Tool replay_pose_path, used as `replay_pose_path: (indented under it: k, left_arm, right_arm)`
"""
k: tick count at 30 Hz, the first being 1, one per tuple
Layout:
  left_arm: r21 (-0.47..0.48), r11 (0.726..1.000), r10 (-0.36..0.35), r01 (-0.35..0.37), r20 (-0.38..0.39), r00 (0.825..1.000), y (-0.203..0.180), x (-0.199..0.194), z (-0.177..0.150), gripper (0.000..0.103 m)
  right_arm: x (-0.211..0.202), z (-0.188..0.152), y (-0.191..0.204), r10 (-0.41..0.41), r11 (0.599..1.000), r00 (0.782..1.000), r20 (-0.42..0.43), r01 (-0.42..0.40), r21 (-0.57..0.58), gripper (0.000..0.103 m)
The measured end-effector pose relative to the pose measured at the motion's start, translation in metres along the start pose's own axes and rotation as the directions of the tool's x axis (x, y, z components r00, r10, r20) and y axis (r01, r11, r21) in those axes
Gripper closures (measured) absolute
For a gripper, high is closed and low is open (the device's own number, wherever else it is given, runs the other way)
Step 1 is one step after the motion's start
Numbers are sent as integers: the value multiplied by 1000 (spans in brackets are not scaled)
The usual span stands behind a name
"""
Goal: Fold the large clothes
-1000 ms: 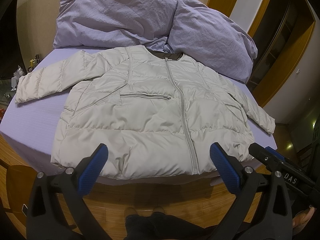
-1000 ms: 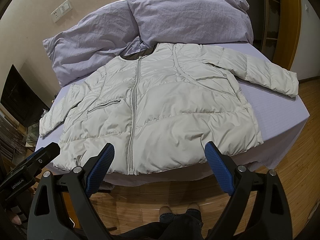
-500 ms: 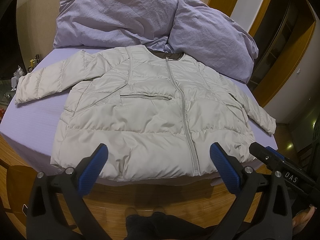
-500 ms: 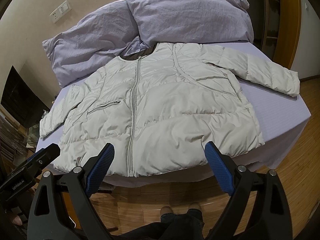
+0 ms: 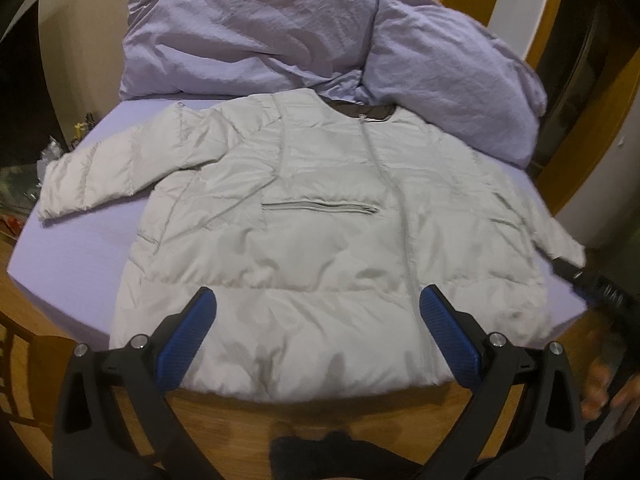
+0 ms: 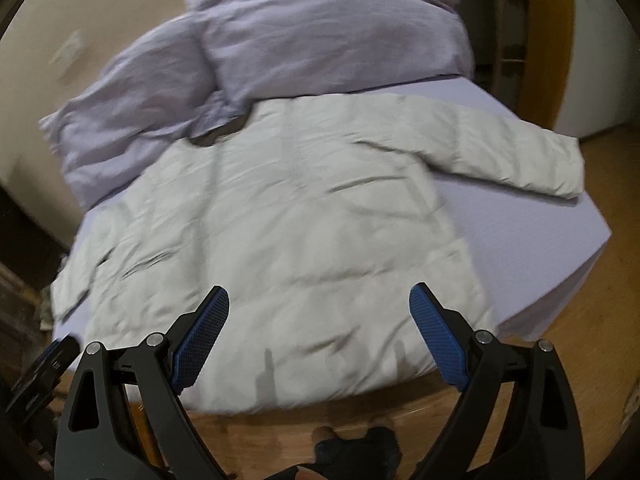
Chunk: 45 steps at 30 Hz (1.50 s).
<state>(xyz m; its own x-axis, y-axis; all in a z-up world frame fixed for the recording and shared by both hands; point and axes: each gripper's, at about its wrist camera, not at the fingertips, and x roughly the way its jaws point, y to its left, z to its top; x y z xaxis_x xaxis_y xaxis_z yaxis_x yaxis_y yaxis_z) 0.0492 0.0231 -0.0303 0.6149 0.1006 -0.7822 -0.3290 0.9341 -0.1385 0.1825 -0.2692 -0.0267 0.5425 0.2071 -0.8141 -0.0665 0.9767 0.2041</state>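
- Across the left wrist view, two crumpled lavender pillows (image 5: 256, 36) lean against the beige wall at the head of the lavender-sheeted bed (image 5: 76, 248); nothing lies between the tongs and the garment.
- One pale grey quilted puffer jacket (image 5: 320, 232) lies flat on that bed, zipper up, collar toward the pillows, one sleeve stretched out to the left and the other angled toward the right edge.
- The left gripper (image 5: 316, 312) hangs with its two blue-padded fingers (image 5: 188, 340) spread wide and holding nothing; the jacket's hem sits just beyond and between them, above the wooden floor (image 5: 360, 404).
- At the right margin of the same view a dark part of the other tool (image 5: 592, 280) shows near the right cuff, with a blurred bare hand (image 5: 608, 392) below it.
- Over in the right wrist view, which is blurred, the same two pillows (image 6: 320, 32) and the one jacket (image 6: 304, 220) appear, its right sleeve reaching toward the bed's right edge.
- The right gripper (image 6: 320, 308) is also spread wide and empty, the hem just ahead of and between its fingers.
- A wooden door frame (image 6: 540, 40) stands behind the bed at the right.
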Motion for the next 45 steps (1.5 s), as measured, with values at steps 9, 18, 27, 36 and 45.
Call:
replay_pose_path:
  k: [9,18,27,36,45]
  left_arm:
    - [-52,989,136,-139,-68,988,5,47,16,2]
    - [-76,979,180,-189,-116,977,-7,69,23,2]
    - [-116,980,147,-165,-150,978,-8,78,23,2]
    - [-103,987,107,-121,-136,985,4,85,37,2]
    - [-75,992,95,-101,-88,992,35,92,73,7]
  right_arm:
    - [55,55,-123,-248,954,967,-53,253,159,10]
    - [73,90,-257,-350,854,931,-101,362,373,20]
    - [95,89,-308,-209,837,969,-133,248,488,58]
    - [72,113,-278,-209,880,977,-48,209,427,88]
    - [58,164,-123,-88,984,995,52,78,161,88]
